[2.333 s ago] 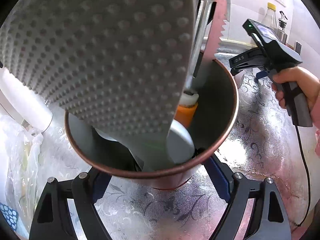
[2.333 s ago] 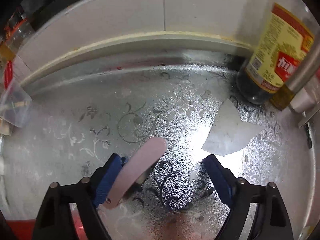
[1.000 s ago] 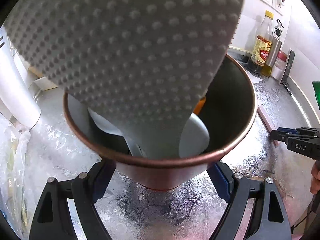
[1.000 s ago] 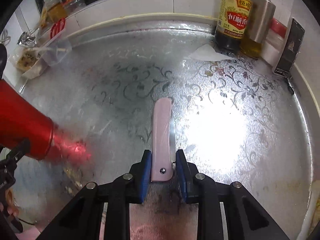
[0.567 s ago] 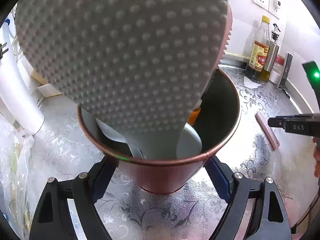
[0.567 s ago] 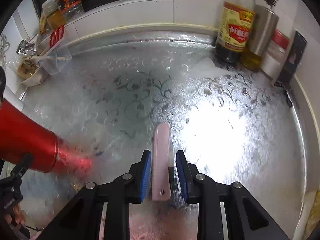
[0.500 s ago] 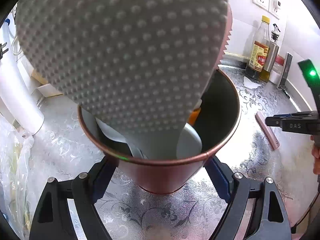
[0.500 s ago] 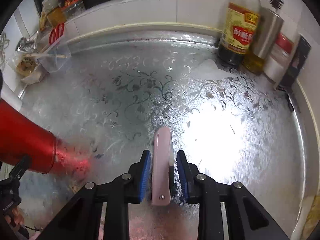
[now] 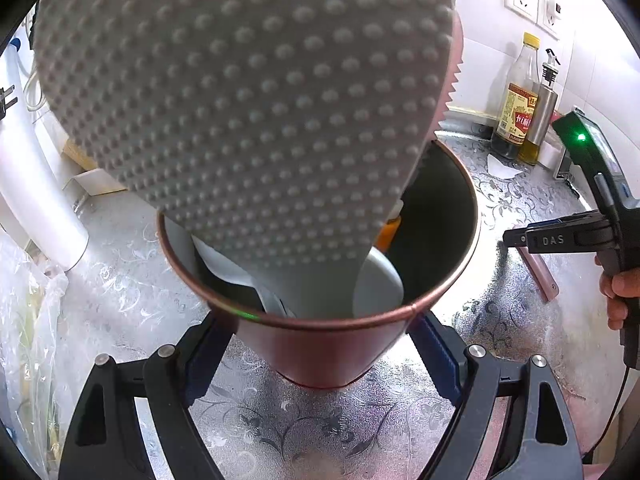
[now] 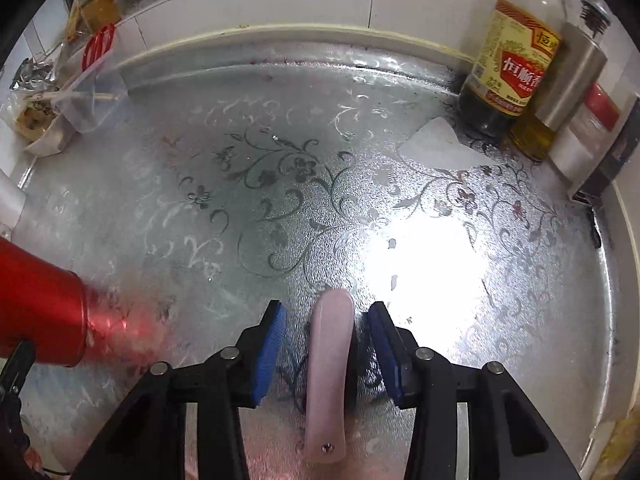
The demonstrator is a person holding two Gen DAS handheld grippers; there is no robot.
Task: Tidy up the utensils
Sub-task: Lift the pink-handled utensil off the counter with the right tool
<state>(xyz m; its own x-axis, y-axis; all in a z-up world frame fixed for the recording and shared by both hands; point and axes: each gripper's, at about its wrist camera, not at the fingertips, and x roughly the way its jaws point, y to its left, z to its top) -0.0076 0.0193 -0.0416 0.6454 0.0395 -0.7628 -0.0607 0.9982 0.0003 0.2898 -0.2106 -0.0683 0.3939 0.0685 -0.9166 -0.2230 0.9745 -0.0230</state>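
Cup (image 9: 320, 344) sits pinched between the left gripper's (image 9: 320, 344) fingers (image 9: 204, 356), its red wall pressed on both sides, with a grey dimpled paddle (image 9: 248, 104) and other tools standing in it. Keep that squeeze steady and the cup upright so its mouth stays free for the next tool; tilting could spill what already stands inside.

To the right, the pink handle (image 10: 328, 376) lies flat on the table (image 10: 280, 184), straight between the right gripper's (image 10: 326, 352) fingers (image 10: 272, 348) but touching neither pad. These fingers have just been opening and now stand spread with a gap on each side of the handle. In the left view the same handle (image 9: 538, 276) lies just beyond the right gripper's (image 9: 520, 238) tips.

My reading is that the handle must be retaken for the cup. Close squarely on its narrow sides, low enough to catch it off the slick table, then lift clear before swinging left toward the cup (image 10: 40, 308).
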